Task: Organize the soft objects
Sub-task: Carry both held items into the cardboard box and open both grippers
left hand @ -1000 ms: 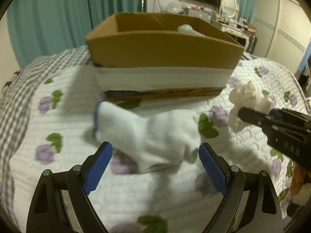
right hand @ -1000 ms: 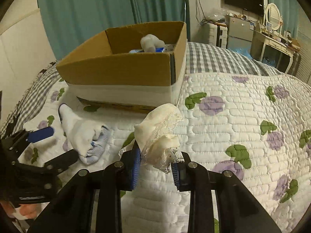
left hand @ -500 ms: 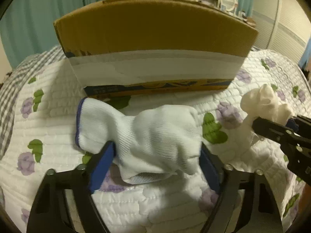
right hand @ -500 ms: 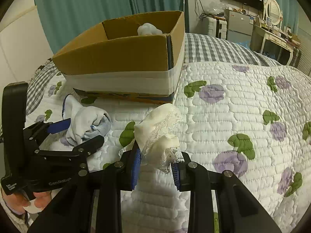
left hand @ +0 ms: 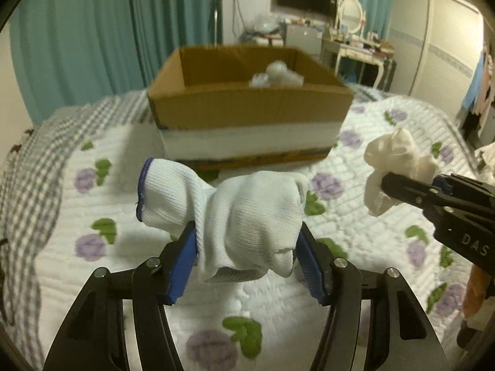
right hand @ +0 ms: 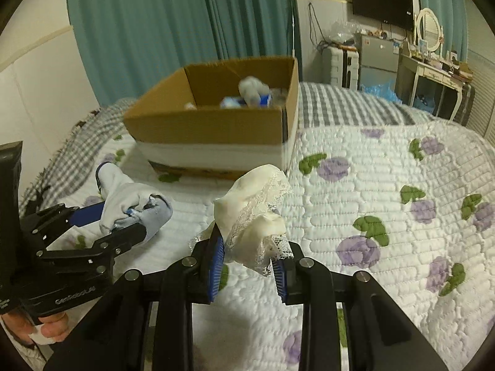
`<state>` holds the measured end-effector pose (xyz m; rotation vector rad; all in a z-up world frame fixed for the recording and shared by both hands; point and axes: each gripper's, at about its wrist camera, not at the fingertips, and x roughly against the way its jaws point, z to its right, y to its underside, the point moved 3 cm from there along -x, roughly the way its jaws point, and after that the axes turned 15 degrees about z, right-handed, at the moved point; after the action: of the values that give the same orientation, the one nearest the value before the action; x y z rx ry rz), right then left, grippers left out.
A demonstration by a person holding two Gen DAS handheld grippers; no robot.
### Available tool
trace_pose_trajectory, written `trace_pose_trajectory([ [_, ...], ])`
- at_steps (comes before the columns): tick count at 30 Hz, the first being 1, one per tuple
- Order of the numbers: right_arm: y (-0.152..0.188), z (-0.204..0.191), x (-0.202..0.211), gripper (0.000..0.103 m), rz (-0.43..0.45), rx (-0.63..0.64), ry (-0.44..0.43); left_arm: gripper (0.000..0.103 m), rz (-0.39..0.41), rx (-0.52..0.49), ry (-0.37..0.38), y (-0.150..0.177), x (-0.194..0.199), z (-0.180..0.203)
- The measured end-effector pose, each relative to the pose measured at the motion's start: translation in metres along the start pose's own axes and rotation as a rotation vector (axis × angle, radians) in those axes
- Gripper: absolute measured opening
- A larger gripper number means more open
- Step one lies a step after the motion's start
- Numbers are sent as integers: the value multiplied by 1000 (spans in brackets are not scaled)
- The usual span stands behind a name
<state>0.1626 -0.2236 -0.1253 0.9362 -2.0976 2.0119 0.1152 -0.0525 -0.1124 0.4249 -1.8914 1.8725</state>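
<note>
Above the quilted bed (left hand: 355, 228), my left claw (left hand: 247, 247) pinches the white sock (left hand: 244, 213); my right claw (right hand: 249, 255) grips the lace cloth (right hand: 253, 216), short of the box (left hand: 247, 114).

Bedroom in a home. A quilt (right hand: 386, 185) with purple flowers is covering the bed, a checked blanket (right hand: 340, 105) lying under it. Teal curtains (right hand: 161, 31) are hanging behind. A TV (right hand: 382, 7) is sitting on the wall above a small fridge (right hand: 379, 58); a vanity (right hand: 433, 71) with oval mirror (right hand: 428, 26) is standing alongside.
</note>
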Motion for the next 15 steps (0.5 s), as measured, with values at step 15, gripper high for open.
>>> trace_pose_trajectory([
  [15, -83, -43, 98, 27, 181, 57, -31, 60, 300, -17, 2, -80, 117, 5],
])
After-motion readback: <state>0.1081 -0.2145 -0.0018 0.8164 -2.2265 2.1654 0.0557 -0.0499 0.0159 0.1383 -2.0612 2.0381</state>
